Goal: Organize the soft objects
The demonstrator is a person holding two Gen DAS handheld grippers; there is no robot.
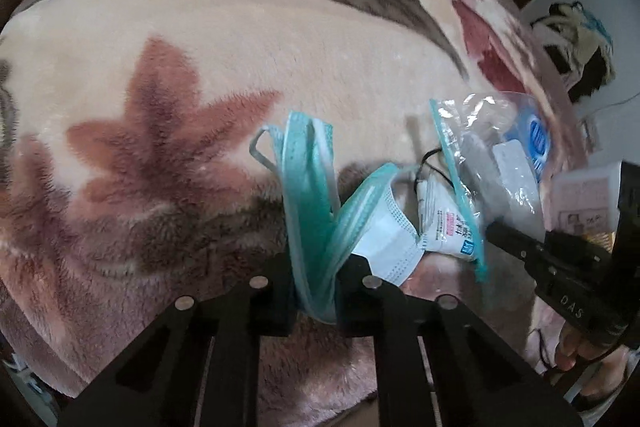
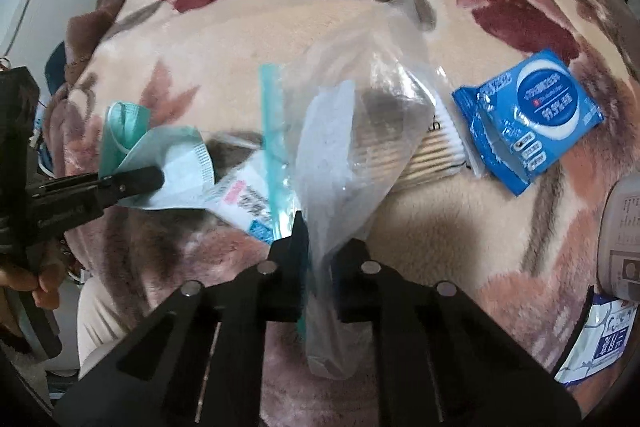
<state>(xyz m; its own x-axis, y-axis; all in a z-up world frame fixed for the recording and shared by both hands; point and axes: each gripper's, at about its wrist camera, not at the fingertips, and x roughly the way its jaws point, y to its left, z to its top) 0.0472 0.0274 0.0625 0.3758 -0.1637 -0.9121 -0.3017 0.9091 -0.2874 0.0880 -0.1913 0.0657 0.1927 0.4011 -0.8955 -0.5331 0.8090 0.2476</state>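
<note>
- Covering the whole work surface: floral plush blanket (image 1: 280, 39), cream ground with red and brown blooms; every item below lies on it or hangs over it.
- Clear zip bag (image 2: 348, 131), teal zipper strip along its mouth, pinched at one corner between the right gripper (image 2: 320, 267) fingers; jaws clamped on the plastic. Bag stands up and forward from the fingertips, mouth facing the left side.
- Face mask (image 1: 316, 211), teal outside, white inside, folded and bunched, caught between the left gripper (image 1: 316, 283) fingers; jaws closed on it. Its ear loop sticks out on the far left side. In the right wrist view the mask sits just beside the bag mouth.
- Blue wet-wipe pack (image 2: 528, 119) flat on blanket, right of the bag, apart from both grippers.
- Cotton swab pack (image 2: 436, 151) lying partly under the bag, touching the wipe pack's edge.
- Small white sachet (image 1: 448, 223) with printed text, at the bag mouth, between mask and zipper strip; cannot tell if inside.
- Person's fingers (image 2: 40, 283) wrapped around the left gripper's handle, low at frame edge.
</note>
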